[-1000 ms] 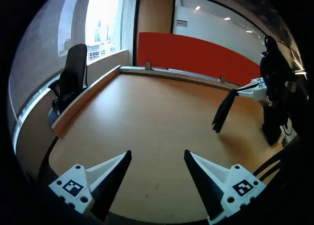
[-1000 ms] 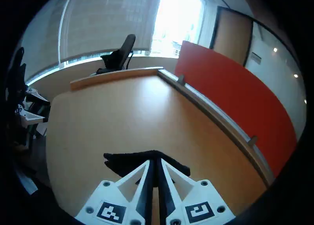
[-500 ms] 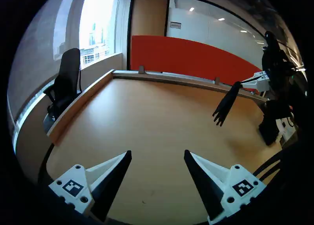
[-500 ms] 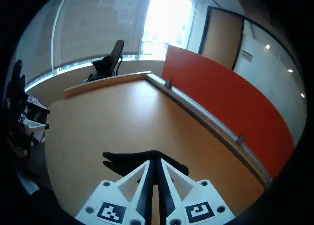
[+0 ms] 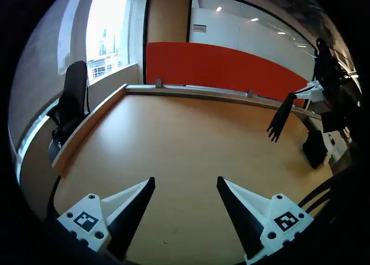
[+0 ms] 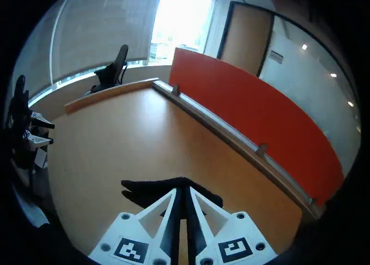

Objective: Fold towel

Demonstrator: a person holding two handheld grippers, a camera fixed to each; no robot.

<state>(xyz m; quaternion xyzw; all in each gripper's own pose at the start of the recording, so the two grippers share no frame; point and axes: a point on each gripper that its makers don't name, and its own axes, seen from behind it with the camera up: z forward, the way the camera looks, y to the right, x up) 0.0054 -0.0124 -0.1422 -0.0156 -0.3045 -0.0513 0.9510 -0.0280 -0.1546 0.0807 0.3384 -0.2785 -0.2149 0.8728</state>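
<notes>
The towel [image 6: 155, 191], a dark cloth, is pinched at one edge in the right gripper [image 6: 183, 191], whose two fingers are pressed together on it so that only a thin seam shows between them. In the left gripper view it hangs from that gripper as a narrow, bunched strip above the far right side of the wooden table [image 5: 185, 126], apparently clear of the surface, though at that distance the lower end is hard to judge. The main risk is that the cloth is held at a single point and gathered on itself. Laid down this way it would probably land crumpled, with no clean edge to fold along. A shallow bite on the edge could also slip if the towel is swung or dragged. The left gripper [image 5: 185, 179] is spread wide and holds nothing. It is low over the near part of the table, pointing across it toward the red partition [image 5: 222, 66], well apart from the towel. The right gripper is raised above the table, angled toward the corner where an office chair [image 6: 111, 70] stands by the window.
</notes>
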